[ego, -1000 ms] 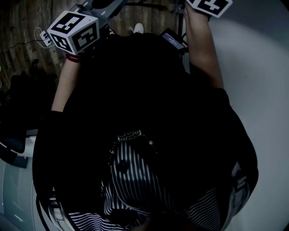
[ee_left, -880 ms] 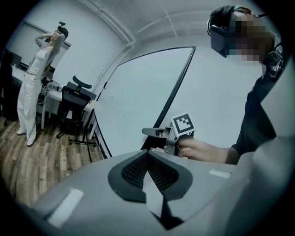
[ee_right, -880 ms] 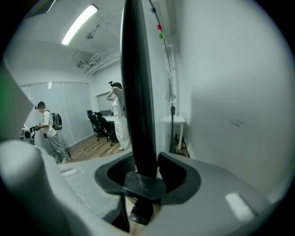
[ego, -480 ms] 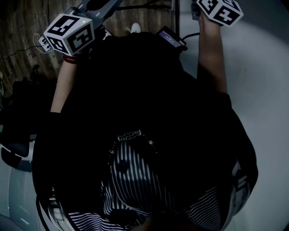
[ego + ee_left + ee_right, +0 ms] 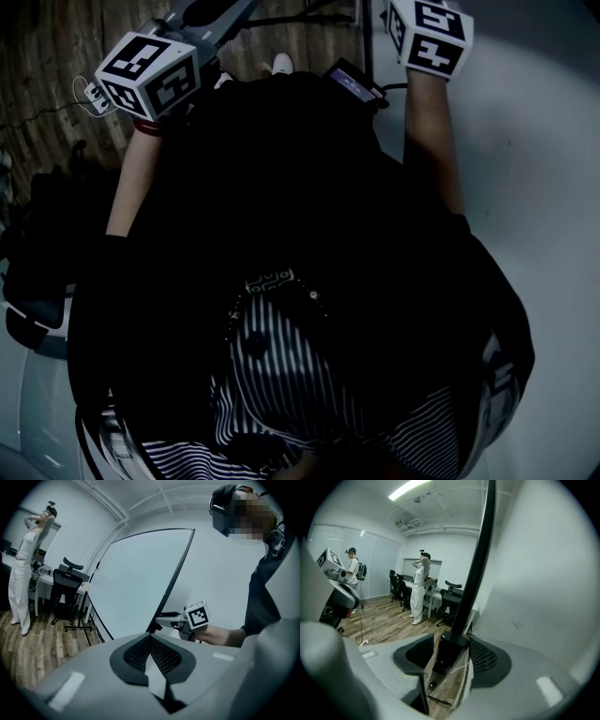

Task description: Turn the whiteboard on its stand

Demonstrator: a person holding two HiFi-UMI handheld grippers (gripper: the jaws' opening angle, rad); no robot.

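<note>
Black-framed whiteboard (image 5: 136, 583) is seen upright over a wood floor (image 5: 42, 648), w/ both grippers at its side edge. The left gripper (image 5: 150, 639) is clamped shut on that edge. The right gripper (image 5: 449, 641) has just been opened wide; the frame (image 5: 476, 559) is seen btw. its jaws, ungripped.
</note>
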